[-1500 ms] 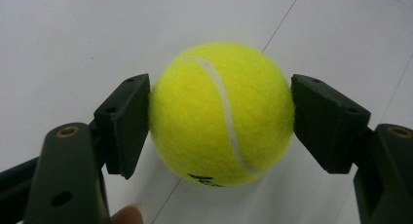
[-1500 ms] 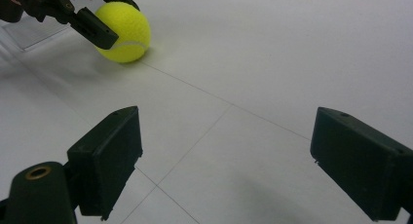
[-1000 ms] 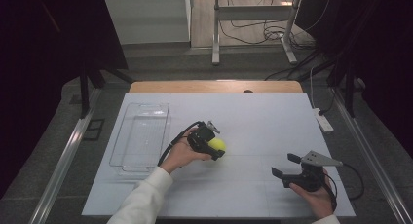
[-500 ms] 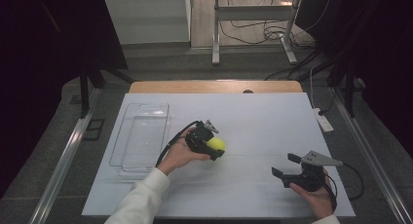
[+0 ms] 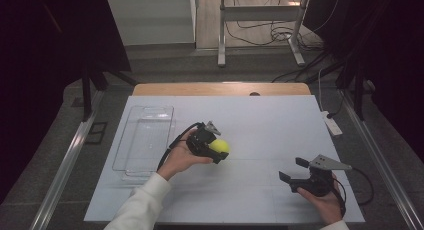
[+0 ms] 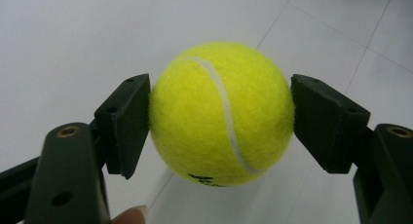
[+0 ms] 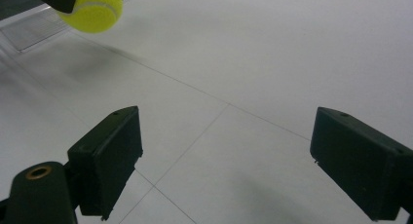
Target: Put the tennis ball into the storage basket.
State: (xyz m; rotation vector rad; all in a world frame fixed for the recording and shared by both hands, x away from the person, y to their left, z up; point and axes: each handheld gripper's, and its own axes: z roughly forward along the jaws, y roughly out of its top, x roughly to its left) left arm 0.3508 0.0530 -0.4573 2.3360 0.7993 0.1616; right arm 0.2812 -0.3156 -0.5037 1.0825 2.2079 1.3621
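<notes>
left claw (image 6: pixel 221 117) grips fuzzy yellow tennis ball (image 6: pixel 221 112) with white seam

Change log: L hand only.
Left gripper (image 5: pixel 216 151) w/ tennis ball (image 5: pixel 219 146) nudged slightly toward table (image 5: pixel 260 125) centre; shift v. small.

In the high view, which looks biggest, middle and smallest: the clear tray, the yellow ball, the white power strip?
1. Clear plastic tray
2. White power strip, farther away, so unsure
3. Yellow tennis ball, held in the left gripper
</notes>
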